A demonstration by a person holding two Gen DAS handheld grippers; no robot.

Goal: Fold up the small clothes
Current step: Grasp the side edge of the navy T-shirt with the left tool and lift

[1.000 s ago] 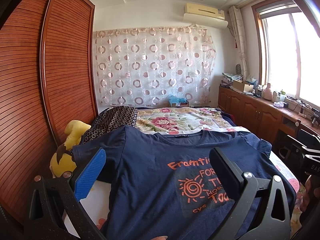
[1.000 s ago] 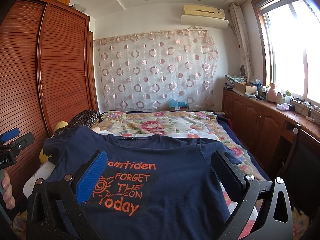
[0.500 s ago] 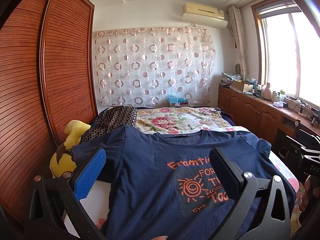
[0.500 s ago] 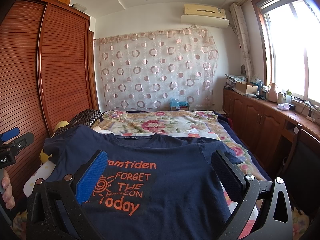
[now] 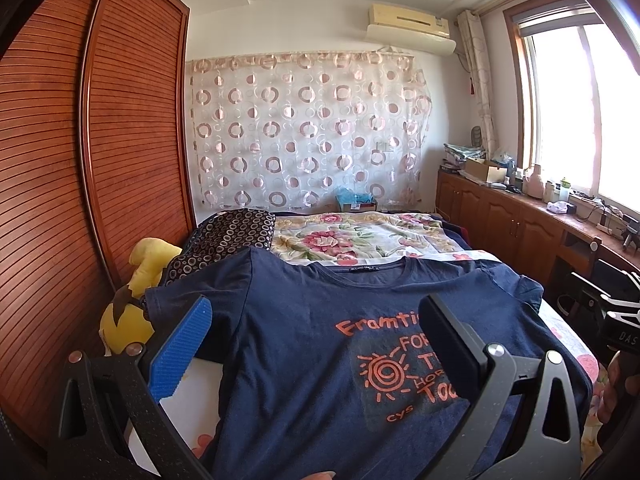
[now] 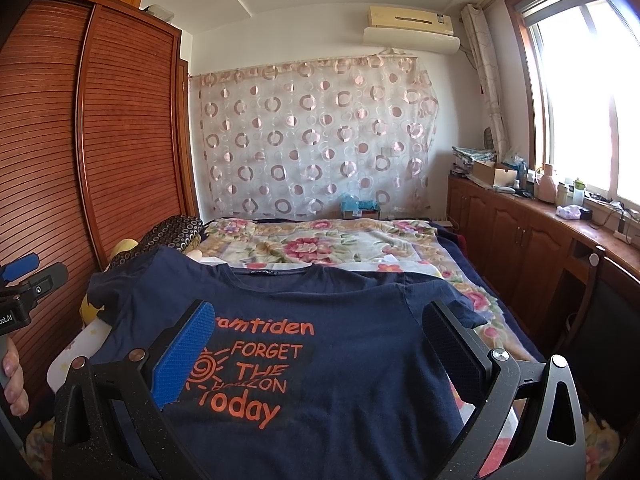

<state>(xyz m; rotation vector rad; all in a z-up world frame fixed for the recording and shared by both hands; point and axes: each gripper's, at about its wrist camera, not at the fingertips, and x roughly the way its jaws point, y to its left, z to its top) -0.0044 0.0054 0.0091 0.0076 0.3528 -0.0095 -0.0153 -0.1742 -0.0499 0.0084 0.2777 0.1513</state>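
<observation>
I stand at the foot of a bed (image 6: 472, 280). A T-shirt (image 6: 340, 344) lies spread flat on the bed directly before me, its collar pointing away. My left hand-held gripper (image 5: 316, 344) and my right hand-held gripper (image 6: 320, 344) are both near the shirt's front. A plush toy (image 5: 136, 304) and a pillow (image 5: 228, 236) lie at the shirt's left, against the wardrobe (image 5: 80, 160). A quilt (image 6: 320, 244) lies behind the shirt. A curtain (image 6: 316, 136) hangs behind the bed. A bench (image 6: 560, 232) runs along the right under the window (image 6: 592, 88).
</observation>
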